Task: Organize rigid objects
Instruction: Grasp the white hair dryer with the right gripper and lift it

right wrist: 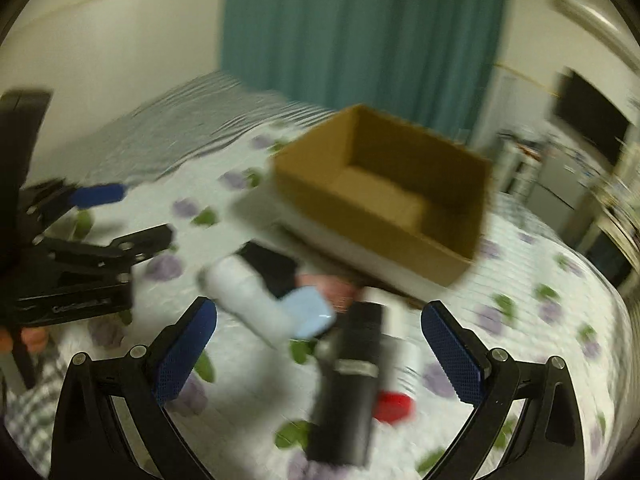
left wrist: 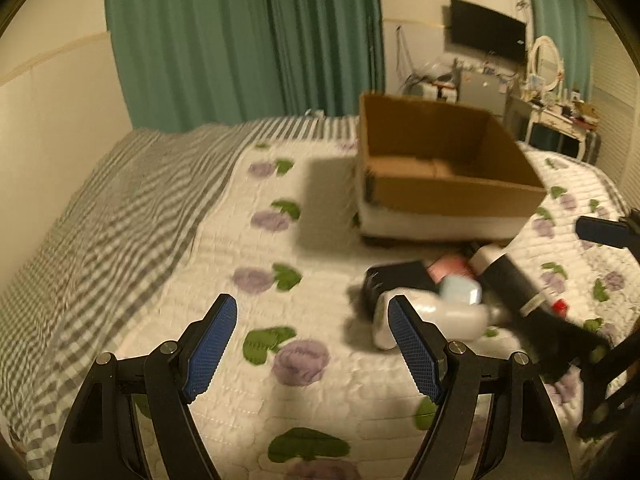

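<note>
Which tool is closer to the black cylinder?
Right. The right tool is open with the black cylinder lying between its fingers; the left tool hangs open off to the cylinder's left, over bare quilt.

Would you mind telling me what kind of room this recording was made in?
Most likely a bedroom: the work surface is a bed with a floral quilt, green curtains hang behind it, and a dressing table with an oval mirror stands by the far wall.

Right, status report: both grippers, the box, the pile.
Left gripper open, empty, over quilt. Right gripper open, above black bottle. Cardboard box looks empty, behind pile. Nothing blocking.
</note>
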